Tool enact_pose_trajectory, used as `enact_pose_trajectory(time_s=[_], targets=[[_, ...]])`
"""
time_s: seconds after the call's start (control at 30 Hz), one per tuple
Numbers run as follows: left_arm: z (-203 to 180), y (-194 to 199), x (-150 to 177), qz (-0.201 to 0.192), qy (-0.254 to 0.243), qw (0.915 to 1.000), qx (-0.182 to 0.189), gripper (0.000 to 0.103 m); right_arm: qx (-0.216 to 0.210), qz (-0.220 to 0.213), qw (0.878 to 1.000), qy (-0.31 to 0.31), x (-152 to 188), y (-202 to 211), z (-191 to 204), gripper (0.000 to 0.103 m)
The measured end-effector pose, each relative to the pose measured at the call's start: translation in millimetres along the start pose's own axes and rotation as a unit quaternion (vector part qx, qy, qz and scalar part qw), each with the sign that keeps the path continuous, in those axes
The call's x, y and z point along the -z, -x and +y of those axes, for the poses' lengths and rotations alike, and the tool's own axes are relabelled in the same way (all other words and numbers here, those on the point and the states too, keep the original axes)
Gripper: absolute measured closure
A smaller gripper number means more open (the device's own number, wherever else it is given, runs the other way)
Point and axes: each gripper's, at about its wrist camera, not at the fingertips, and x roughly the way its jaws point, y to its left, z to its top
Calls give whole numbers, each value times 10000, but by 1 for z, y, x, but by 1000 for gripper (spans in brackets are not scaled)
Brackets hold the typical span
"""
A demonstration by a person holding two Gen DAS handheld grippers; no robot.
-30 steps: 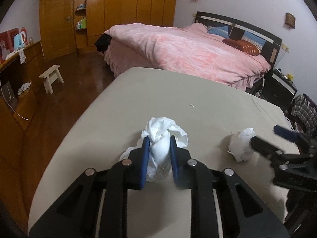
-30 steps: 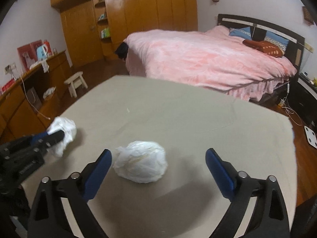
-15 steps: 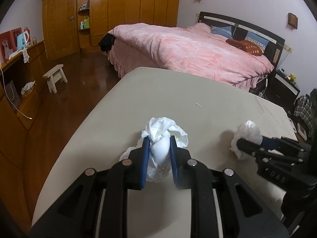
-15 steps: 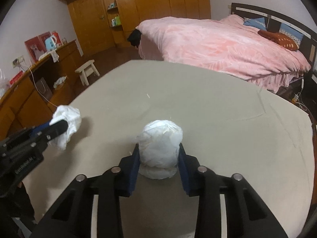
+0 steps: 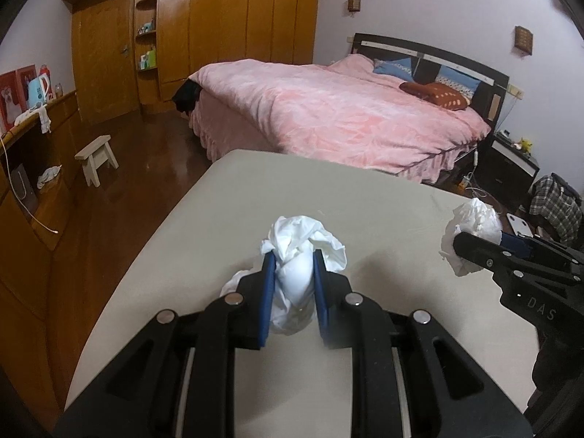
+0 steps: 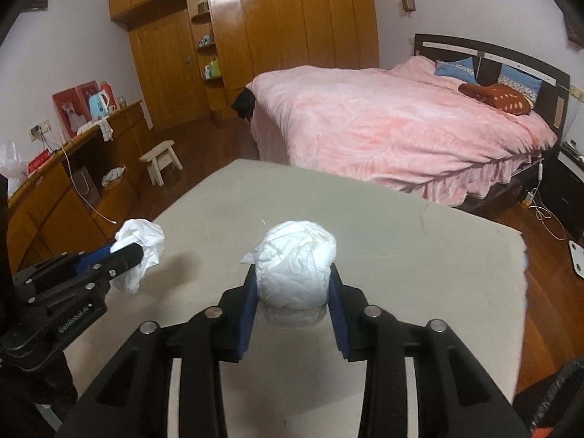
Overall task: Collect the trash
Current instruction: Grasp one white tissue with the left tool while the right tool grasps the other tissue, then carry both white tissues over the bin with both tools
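a: what's my left gripper [image 5: 292,277] doing?

b: clenched on a crumpled white tissue [image 5: 297,270], low centre of the left wrist frame, blue pads [image 5: 268,292] pressing both sides, above the beige table [image 5: 383,219].

a: and the right gripper [image 6: 292,292]?

b: i see it grasping a rounder tissue wad [image 6: 295,268], centre of the right wrist frame. whether the wad is touching the tabletop, i can't tell.

a: anything behind?

b: pink bed [image 5: 346,116] upper middle, wooden wardrobe [image 5: 219,29] upper left, small stool [image 5: 96,158] at left on the wood floor.
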Motion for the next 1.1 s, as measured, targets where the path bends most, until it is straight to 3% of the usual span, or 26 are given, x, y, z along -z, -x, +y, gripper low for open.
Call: enact_pose_trajectory(time_s=[0.47, 1.1], targets=[[-61, 77, 12, -248, -209, 9984, 469, 84, 108, -335, 9992, -164, 14, 97, -20, 67], [-151, 154, 37, -585, -733, 9895, 1101, 84, 766, -785, 9930, -436, 57, 219, -65, 67]])
